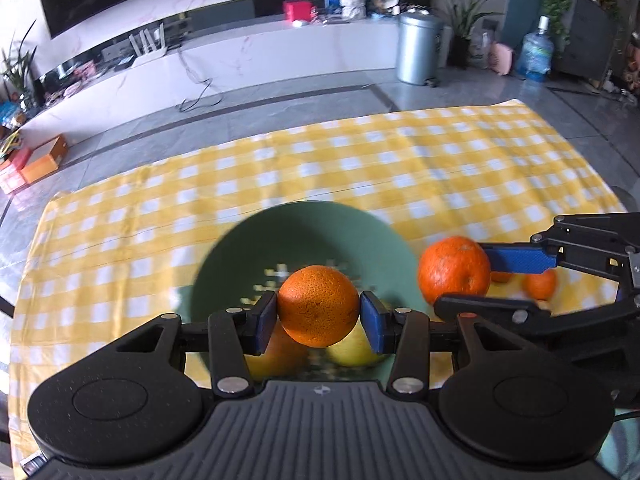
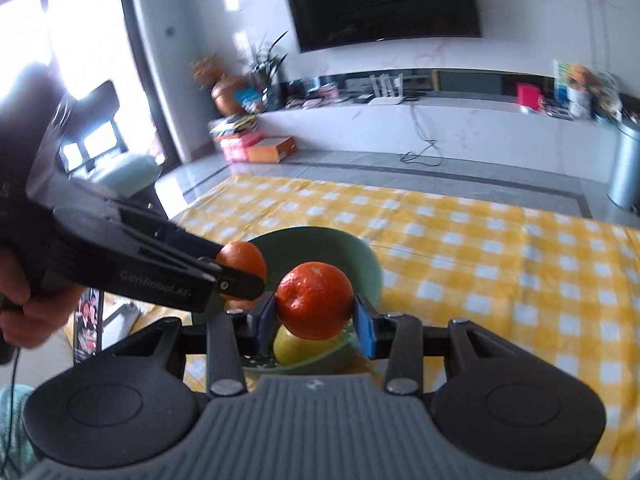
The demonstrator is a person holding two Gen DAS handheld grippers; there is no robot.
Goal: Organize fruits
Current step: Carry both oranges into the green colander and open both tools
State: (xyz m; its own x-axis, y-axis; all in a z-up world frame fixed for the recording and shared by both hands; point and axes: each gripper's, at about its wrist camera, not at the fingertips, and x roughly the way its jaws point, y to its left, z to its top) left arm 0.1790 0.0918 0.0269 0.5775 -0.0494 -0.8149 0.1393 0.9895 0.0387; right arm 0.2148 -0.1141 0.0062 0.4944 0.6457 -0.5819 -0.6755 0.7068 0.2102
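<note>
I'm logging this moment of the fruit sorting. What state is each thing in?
left gripper: shut on an orange, held over the bowl
left orange: gripped, off the table
right gripper: shut on a second orange
right orange: gripped, in the air by the bowl
green bowl: upright on the cloth, some fruit in it
two small oranges: loose on the cloth

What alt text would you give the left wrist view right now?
The left claw grips a round orange fruit between its blue pads above a green bowl holding a yellow fruit. Beside it, the right claw clamps a second orange over the yellow checked tablecloth, where two small oranges lie.
</note>
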